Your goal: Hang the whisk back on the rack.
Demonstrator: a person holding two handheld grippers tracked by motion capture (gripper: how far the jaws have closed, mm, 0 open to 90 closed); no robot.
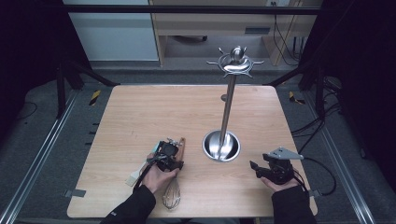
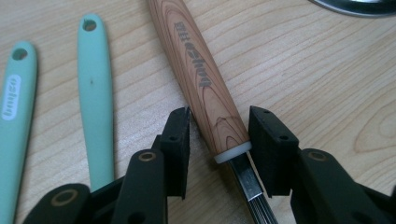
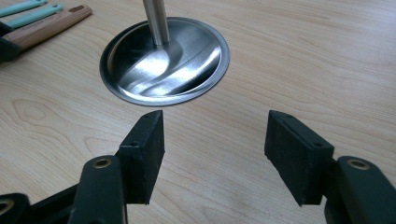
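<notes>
Dim room surrounds a pale wooden table set on grey floor between dark frame posts, with light cabinets at the back. Standing right of the table's middle is a steel utensil stand: a round dished base, a tall pole, and a ring of hooks at the top. Near the front edge lies a whisk with a wooden handle, its wire head pointing toward the person, and just beside it two mint-green silicone utensil handles.

Left tongs are lowered over the whisk, half open, straddling the lower end of the handle by the white collar; the pads do not seem to press on the wood yet. For a good pick, I judge it best to close squarely across the handle, above the collar where the wood is thicker, and keep clear of the green handles so they are not dragged along.

Right tongs hang wide open and hold nothing, low over bare wood just in front of the stand's base.
</notes>
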